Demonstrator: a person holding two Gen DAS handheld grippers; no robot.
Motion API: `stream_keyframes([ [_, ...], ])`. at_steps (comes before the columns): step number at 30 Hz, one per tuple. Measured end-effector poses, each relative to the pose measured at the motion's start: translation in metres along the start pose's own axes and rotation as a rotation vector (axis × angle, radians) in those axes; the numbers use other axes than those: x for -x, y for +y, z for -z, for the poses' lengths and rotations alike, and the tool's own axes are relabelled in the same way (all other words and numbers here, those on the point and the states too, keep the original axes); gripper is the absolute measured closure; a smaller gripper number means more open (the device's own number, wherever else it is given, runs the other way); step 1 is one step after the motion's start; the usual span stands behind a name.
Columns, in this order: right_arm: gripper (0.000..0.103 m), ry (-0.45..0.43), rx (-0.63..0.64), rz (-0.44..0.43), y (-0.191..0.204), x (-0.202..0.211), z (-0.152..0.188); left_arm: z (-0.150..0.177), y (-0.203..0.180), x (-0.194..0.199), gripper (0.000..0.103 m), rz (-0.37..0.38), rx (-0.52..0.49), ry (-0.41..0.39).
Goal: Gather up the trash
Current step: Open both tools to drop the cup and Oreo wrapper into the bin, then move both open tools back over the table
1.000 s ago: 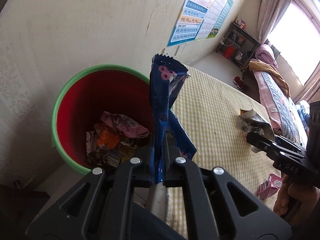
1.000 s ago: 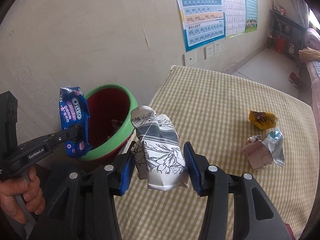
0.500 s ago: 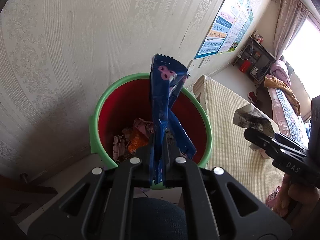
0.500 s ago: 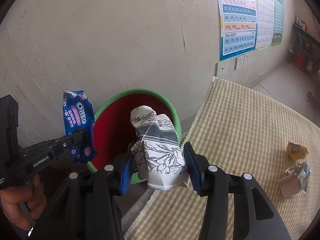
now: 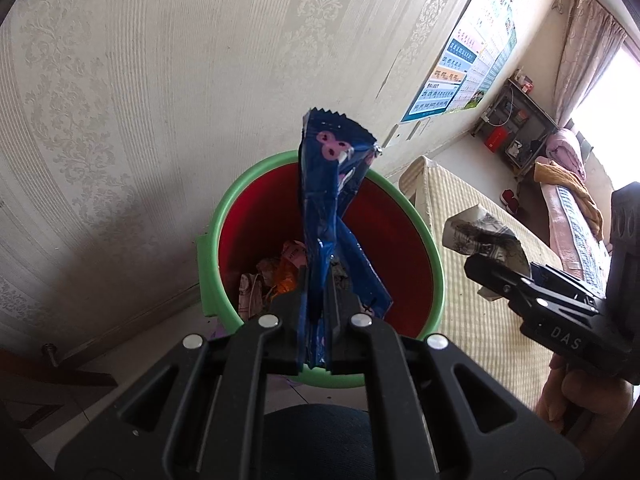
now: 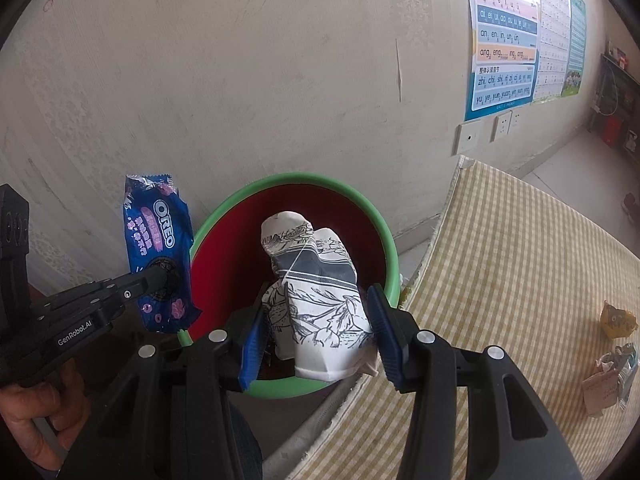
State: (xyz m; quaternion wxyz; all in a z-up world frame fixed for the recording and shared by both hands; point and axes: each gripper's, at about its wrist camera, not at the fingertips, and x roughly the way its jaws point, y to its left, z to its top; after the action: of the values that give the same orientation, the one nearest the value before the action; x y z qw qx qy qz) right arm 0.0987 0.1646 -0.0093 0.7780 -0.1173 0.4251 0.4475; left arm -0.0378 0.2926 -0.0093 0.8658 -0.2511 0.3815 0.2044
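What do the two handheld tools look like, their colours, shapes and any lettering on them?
Both are black plastic two-finger tools with open triangular cut-outs and round silver screw heads. The left tool has black pads and reads "GenRobot.AI" in white along its side, seen from the right wrist view. The right tool has ribbed blue pads and white "DAS" lettering, seen from the left wrist view. No cables or sleeves are visible.

"OREO" on the blue wrapper (image 6: 157,254), "GenRobot.AI" on the left tongs (image 6: 160,278), "DAS" on the right tongs (image 5: 478,270).

Both grippers matte black plastic, silver screw heads; right gripper (image 6: 316,338) has blue ribbed pads, "DAS" marking; left gripper (image 5: 316,320) marked "GenRobot.AI".
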Motion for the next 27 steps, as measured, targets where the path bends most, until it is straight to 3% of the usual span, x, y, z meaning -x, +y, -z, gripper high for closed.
stream_keyframes([
  [8,0.053,0.019,0.019,-0.009,0.012,-0.015,-0.010,-0.003,0.004,-0.004,0.098,-0.005,0.004,0.006],
  [9,0.043,0.020,0.020,-0.015,0.014,-0.017,-0.011,-0.003,0.005,-0.005,0.089,-0.008,0.003,0.008],
  [12,0.033,0.009,0.017,-0.019,0.015,-0.016,-0.010,-0.002,0.012,-0.002,0.031,-0.018,0.029,-0.009],
  [15,0.024,0.016,0.018,-0.014,0.015,-0.015,-0.005,0.000,0.018,0.000,0.026,-0.021,0.057,-0.015],
  [21,0.013,0.018,-0.002,0.017,0.001,-0.001,0.012,0.007,0.017,0.003,0.006,-0.033,0.063,-0.017],
  [27,0.009,0.024,-0.044,0.057,-0.029,0.019,0.032,0.010,-0.005,0.000,0.006,-0.009,0.030,0.005],
])
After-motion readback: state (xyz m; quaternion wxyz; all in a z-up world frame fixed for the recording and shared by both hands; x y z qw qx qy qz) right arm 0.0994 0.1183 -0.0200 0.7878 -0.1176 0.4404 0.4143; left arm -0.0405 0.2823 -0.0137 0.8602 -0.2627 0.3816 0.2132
